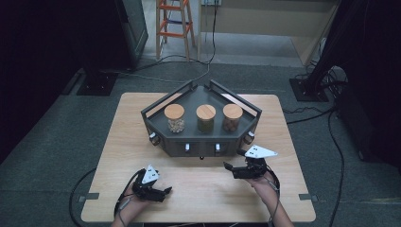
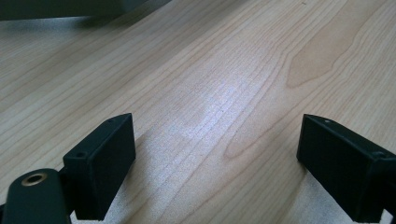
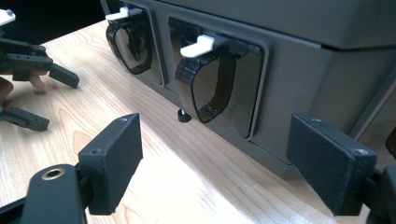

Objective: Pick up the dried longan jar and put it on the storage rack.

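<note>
A dark grey angular rack (image 1: 246, 126) stands at the middle back of the wooden table (image 1: 198, 194). In it are three glass jars with wooden lids: one with pale pieces (image 1: 174, 117), one greenish (image 1: 205, 117), one brown (image 1: 232, 117). My left gripper (image 1: 166, 191) rests open near the front left edge, with only bare wood between its jaws (image 2: 217, 128). My right gripper (image 1: 230, 170) hovers open just in front of the rack's front face (image 3: 215, 126), empty. That face (image 3: 299, 70) carries two dark scoop-shaped holders, each under a white lever (image 3: 198, 45). The left gripper (image 3: 51, 100) also appears farther off.
A small black foot (image 3: 183, 115) sits under the rack's front. Beyond the table stand an orange step stool (image 1: 174, 23) and black stand bases (image 1: 97, 82). Cables (image 1: 307, 113) trail over the grey floor at the right.
</note>
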Available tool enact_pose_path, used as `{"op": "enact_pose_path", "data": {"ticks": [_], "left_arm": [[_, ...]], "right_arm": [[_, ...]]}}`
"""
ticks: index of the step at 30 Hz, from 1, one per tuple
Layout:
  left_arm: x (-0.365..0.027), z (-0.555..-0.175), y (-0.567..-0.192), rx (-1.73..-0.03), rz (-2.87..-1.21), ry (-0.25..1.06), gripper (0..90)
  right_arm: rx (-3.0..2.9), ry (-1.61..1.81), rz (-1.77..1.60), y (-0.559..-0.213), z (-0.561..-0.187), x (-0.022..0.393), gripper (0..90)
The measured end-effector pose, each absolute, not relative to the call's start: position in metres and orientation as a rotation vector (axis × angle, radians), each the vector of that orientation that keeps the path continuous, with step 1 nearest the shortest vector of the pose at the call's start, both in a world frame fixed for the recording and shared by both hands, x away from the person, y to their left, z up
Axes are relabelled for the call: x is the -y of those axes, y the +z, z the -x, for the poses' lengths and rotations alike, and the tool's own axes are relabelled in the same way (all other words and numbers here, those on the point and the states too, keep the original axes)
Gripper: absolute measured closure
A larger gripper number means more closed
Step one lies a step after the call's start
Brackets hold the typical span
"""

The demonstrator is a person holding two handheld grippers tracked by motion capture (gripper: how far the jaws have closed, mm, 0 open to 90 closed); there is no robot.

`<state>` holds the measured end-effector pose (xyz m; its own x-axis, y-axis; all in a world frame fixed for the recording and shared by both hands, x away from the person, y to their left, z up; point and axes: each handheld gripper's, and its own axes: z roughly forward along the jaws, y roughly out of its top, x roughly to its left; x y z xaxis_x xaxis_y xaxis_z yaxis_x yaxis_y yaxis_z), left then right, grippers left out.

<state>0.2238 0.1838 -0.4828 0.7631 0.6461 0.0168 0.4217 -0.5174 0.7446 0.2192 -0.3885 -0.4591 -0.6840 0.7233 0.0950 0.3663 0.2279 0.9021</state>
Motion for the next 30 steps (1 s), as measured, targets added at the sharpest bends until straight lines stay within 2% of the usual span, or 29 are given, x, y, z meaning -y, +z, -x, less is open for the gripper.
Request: {"op": "enact_pose_path", "data": {"ticks": [30], "left_arm": [[-0.184, -0.224, -0.483, -0.792, -2.195, 0.378, 11.5]], "right_arm": [[-2.172, 1.444, -0.993, -0.495, -0.224, 0.380, 18.7]]}}
